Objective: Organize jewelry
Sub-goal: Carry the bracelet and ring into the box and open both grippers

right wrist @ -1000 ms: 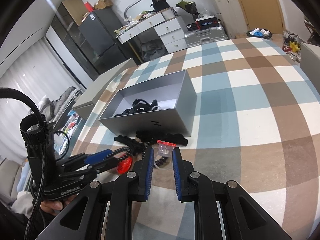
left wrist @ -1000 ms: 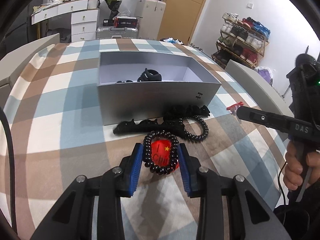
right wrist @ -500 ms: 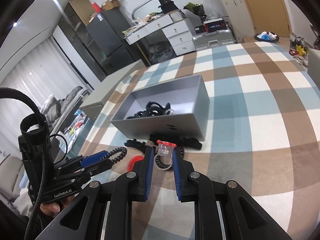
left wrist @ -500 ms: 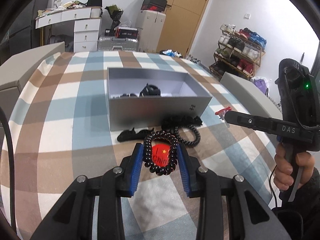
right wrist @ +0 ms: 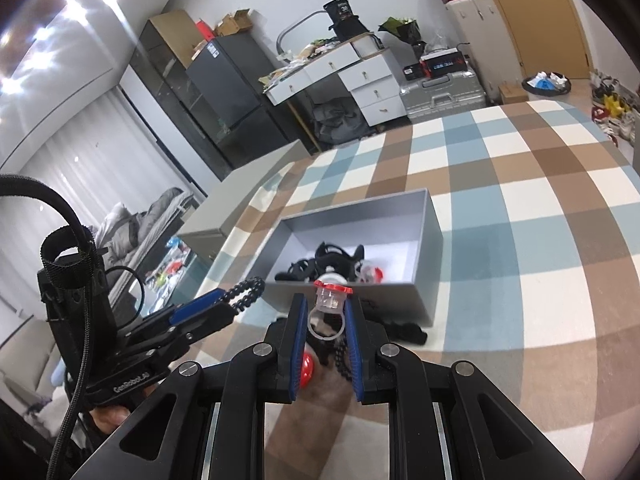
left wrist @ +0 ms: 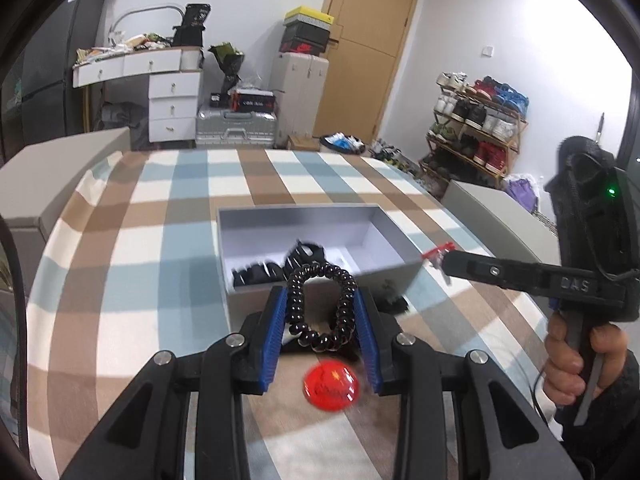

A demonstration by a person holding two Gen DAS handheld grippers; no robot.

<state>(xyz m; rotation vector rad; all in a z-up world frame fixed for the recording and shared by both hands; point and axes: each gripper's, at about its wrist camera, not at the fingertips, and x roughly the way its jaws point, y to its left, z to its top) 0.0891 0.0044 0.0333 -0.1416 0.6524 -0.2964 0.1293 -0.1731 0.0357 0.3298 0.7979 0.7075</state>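
We have lifted both grippers since earlier: left gripper point(left wrist: 320, 320) grasps the black coil bracelet point(left wrist: 322, 308), right gripper point(right wrist: 326, 320) grasps the clear ring point(right wrist: 328, 312), above the grey box point(right wrist: 434, 232); red badge point(left wrist: 331, 387) lies below.

- Plain white walls point(left wrist: 248, 4) close the room, with a light wooden door point(left wrist: 370, 36) at the far side.
- A white chest of drawers point(left wrist: 174, 106) stands against the wall, its top cluttered.
- A ribbed silver suitcase point(left wrist: 236, 130) lies beside it on the floor.
- An open wooden shoe rack point(left wrist: 476, 120) filled with shoes stands along the right wall.
- A tall dark glass-fronted cabinet point(right wrist: 192, 92) stands near pale sheer curtains point(right wrist: 80, 168).
- A blue, brown and white checked cloth point(left wrist: 120, 248) covers the broad work surface.
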